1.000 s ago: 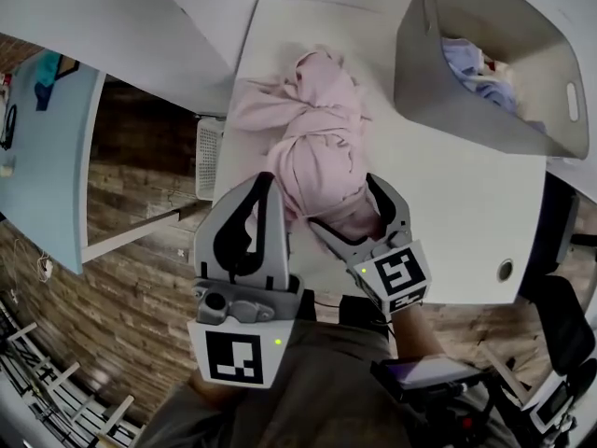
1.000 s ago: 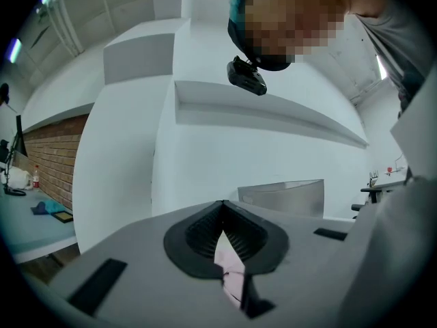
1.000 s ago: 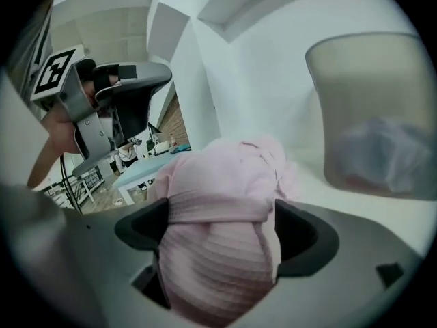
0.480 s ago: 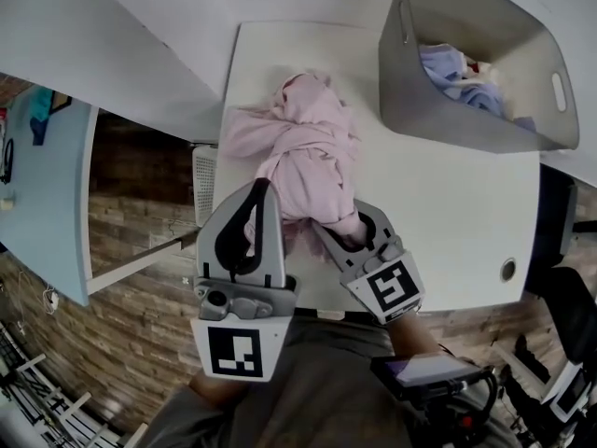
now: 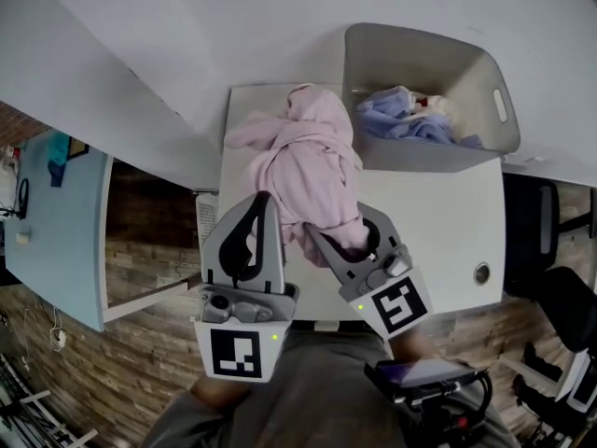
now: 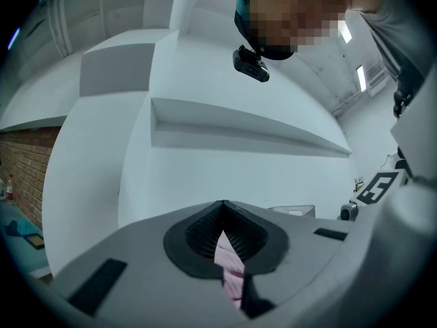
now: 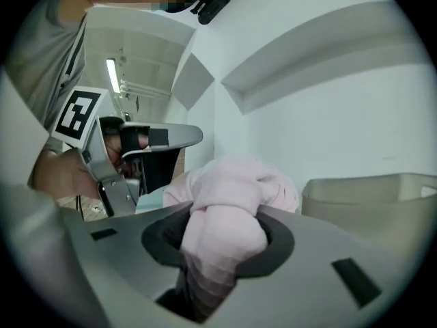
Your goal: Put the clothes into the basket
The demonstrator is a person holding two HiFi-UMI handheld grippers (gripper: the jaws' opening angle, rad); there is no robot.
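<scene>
A pink garment (image 5: 308,171) hangs over the tabletop (image 5: 438,241). The left gripper (image 5: 265,200) has its jaws pinching a thin fold. The right gripper (image 5: 342,230) has jaws just closed on a thick bunch. The next move is probably to carry it over the basket (image 5: 410,49).

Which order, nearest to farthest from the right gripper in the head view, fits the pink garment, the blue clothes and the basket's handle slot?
1. pink garment: clamped in the right gripper, whose jaws have just been closing on it.
2. blue clothes: inside the basket, beyond the garment.
3. handle slot: basket's far right end.
</scene>
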